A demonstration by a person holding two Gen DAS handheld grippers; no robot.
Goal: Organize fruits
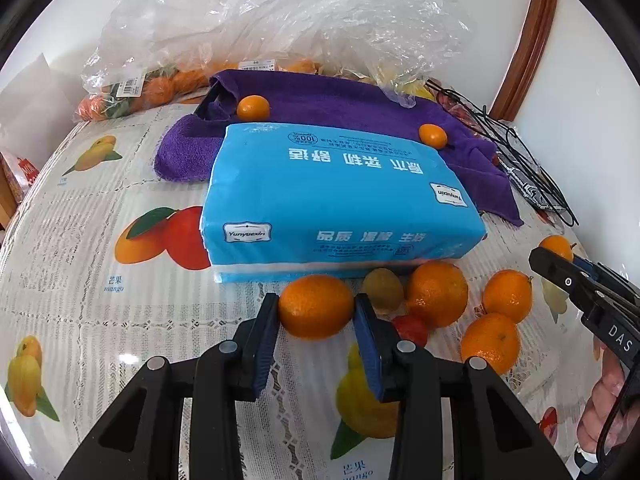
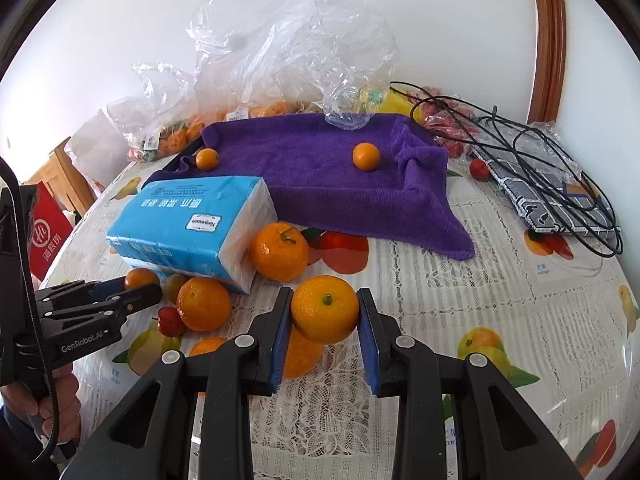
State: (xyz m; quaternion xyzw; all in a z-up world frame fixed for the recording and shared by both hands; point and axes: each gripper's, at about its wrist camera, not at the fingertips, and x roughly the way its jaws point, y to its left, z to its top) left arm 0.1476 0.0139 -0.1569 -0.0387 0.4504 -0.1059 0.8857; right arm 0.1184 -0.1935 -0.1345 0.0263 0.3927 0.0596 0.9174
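Both grippers hold an orange, ready to carry to the purple towel

The left gripper (image 1: pixel 316 312) clamps one orange (image 1: pixel 316 306) just in front of the blue tissue pack (image 1: pixel 340 200); the right gripper (image 2: pixel 325 316) pinches another orange (image 2: pixel 325 309) above the table (image 2: pixel 480 280). Two small oranges already sit on the purple towel (image 2: pixel 320 184) farther back. Best lift clear of the loose fruit nearby, pass over the pack, and set each down gently so it doesn't roll.
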